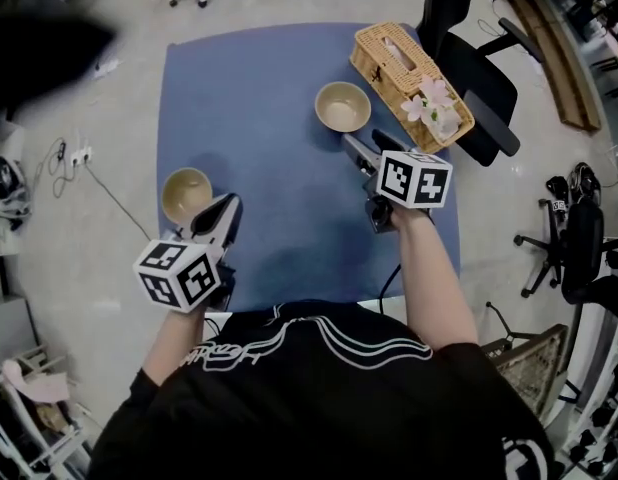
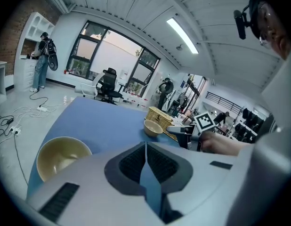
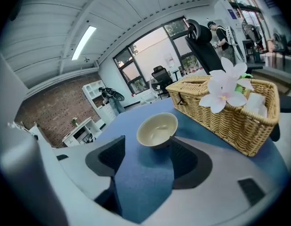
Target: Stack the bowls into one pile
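- Standing at a blue table [image 1: 279,78], a person [image 1: 319,408] is holding a gripper in each hand, seen from above
- A cream left bowl [image 1: 186,194] is sitting upright and empty near the table's left edge
- A matching right bowl [image 1: 342,106] is sitting upright and empty toward the table's far right, well apart from the other, so the two are not forming a pile
- A wicker basket [image 1: 394,58] is lying at the table's far right corner, just beside the right bowl, and is carrying a pale pink flower [image 1: 432,96]
- The left gripper [image 1: 229,206] is hovering just to the right of the left bowl, angling down toward the table; its jaws are pressing together, leaving only a thin slit, and are gripping nothing
- The right gripper [image 1: 355,148] is pointing at the right bowl, angling down; its jaws are standing wide apart with only blue tabletop showing between them
- The right bowl is sitting just beyond those jaw tips, not between the jaws; one tip is appearing close to the bowl's side, and contact cannot be told
- A black chair [image 1: 484,93] is standing on the grey floor [image 1: 109,268] beyond the basket
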`<action>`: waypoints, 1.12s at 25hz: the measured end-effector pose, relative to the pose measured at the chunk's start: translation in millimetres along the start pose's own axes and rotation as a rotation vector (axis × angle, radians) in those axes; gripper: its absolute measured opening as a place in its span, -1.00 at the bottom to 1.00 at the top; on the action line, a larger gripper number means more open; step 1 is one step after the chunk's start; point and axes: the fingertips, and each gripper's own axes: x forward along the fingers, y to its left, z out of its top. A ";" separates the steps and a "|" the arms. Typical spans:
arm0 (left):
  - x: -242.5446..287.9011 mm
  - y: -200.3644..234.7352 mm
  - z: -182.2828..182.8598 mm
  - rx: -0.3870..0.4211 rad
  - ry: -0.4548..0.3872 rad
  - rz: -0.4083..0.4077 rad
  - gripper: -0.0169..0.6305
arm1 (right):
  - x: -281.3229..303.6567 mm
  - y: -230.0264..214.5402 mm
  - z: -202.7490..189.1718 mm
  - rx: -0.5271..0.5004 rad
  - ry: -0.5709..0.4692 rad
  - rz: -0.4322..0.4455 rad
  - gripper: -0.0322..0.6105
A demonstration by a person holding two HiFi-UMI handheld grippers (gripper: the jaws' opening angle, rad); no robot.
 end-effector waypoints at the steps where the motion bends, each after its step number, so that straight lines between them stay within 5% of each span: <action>1: 1.5 1.5 -1.3 -0.007 -0.001 0.008 -0.85 | 2.0 -4.7 3.2 0.005 -0.004 -0.008 0.04; 13: 22.5 18.7 6.4 -0.066 -0.043 0.044 -0.85 | 37.9 -44.9 11.8 -0.001 0.026 -0.081 0.03; 28: 36.3 27.2 2.2 -0.067 -0.050 -0.004 -0.85 | 64.9 -58.4 10.7 0.129 0.021 -0.118 -0.42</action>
